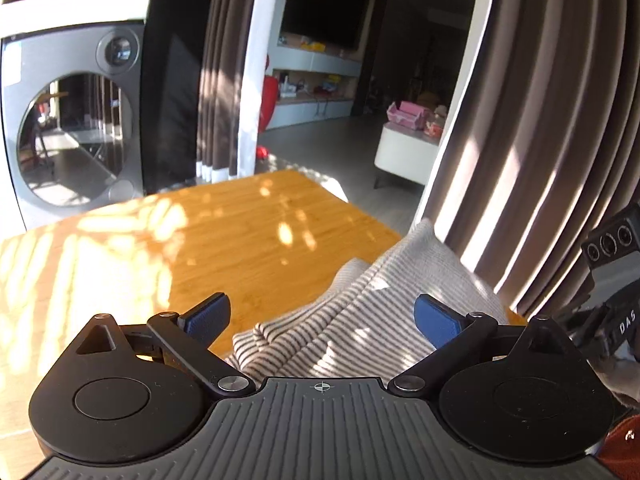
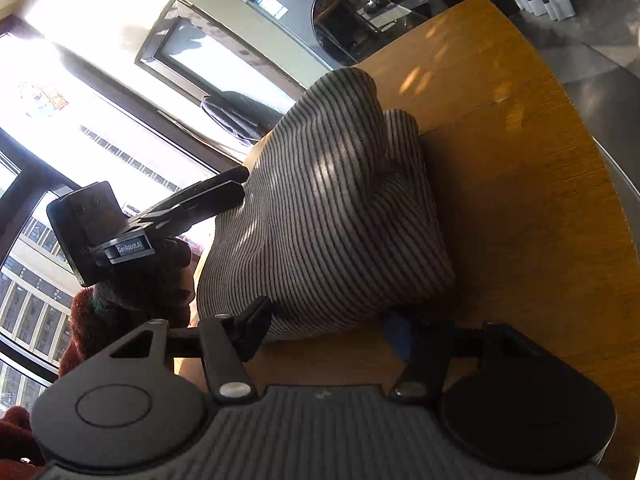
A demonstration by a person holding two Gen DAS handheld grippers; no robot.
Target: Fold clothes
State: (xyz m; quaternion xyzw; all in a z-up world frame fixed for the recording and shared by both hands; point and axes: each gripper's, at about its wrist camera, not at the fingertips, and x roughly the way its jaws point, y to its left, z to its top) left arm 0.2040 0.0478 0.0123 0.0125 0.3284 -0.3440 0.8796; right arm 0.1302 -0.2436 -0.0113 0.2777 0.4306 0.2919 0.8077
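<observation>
A striped garment (image 2: 332,216), white with thin dark lines, lies bunched in a soft heap on the wooden surface (image 1: 248,224), near the edge closest to the curtain (image 1: 532,152). In the left wrist view the left gripper (image 1: 322,316) has its jaws spread wide, the two blue pads (image 1: 210,316) well apart, with the heap of cloth lying between and beyond them; neither pad presses on the fabric, and the left pad stands over bare wood. In the right wrist view the picture is rolled to one side, so the surface runs up the right of the frame and the window (image 2: 80,92) fills the left. The right gripper (image 2: 328,330) sits at the near end of the garment with its jaws partly open: the dark left finger (image 2: 256,320) lies against the hem of the cloth, and the blue pad of the other finger (image 2: 396,336) is just below the hem on the wood, in shadow, so whether the cloth is pinched cannot be told for certain, though the gap between the fingers looks open. The same view shows the left gripper's body from the side, its finger reaching to the far edge of the heap, held by a hand (image 2: 168,280) with a rust-red fuzzy sleeve (image 2: 88,320) behind it. A washing machine (image 1: 76,120) with a round door stands beyond the surface.
</observation>
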